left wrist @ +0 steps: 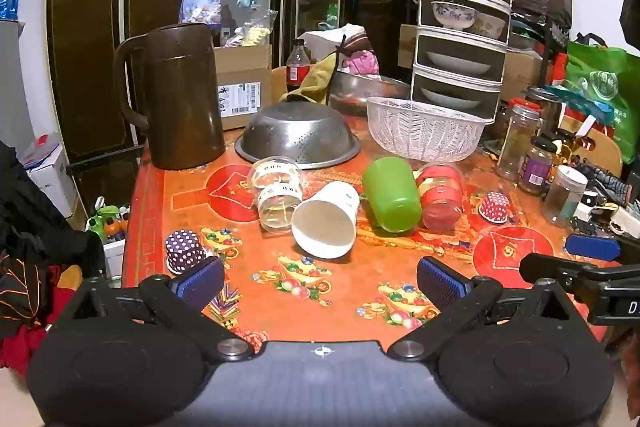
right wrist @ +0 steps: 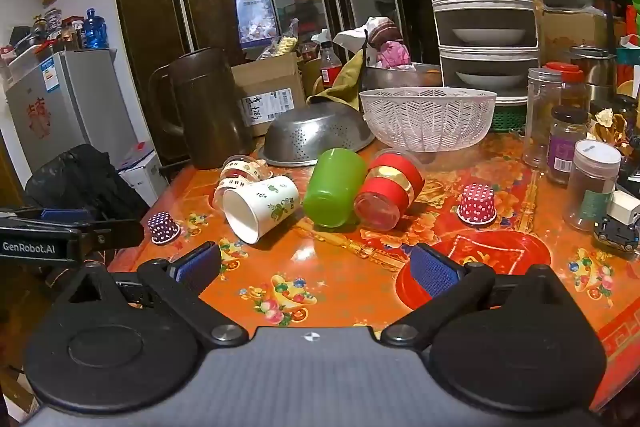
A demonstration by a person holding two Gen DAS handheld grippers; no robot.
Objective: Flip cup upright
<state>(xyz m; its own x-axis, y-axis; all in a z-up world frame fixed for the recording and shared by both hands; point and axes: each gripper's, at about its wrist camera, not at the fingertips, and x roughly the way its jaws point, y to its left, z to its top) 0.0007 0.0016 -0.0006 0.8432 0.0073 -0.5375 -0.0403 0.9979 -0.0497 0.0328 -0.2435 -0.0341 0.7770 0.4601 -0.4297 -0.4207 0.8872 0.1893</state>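
Several cups lie on their sides mid-table: a white paper cup [left wrist: 327,219] [right wrist: 260,207] with its mouth toward me, a green plastic cup [left wrist: 392,197] [right wrist: 334,191], a red cup with a gold band [left wrist: 440,201] [right wrist: 390,191], and clear plastic cups [left wrist: 276,189] [right wrist: 240,171]. A purple dotted cup [left wrist: 185,250] [right wrist: 163,227] and a red dotted cup [left wrist: 495,207] [right wrist: 477,203] stand mouth down. My left gripper [left wrist: 320,283] is open and empty, near the white cup. My right gripper [right wrist: 316,269] is open and empty, short of the cups.
Behind the cups stand a brown jug [left wrist: 180,95], an overturned steel colander [left wrist: 298,135], a white plastic basket [left wrist: 424,129] and a tiered dish rack [left wrist: 464,15]. Jars [right wrist: 592,183] crowd the right side. The table's left edge [left wrist: 132,227] drops off by the purple cup.
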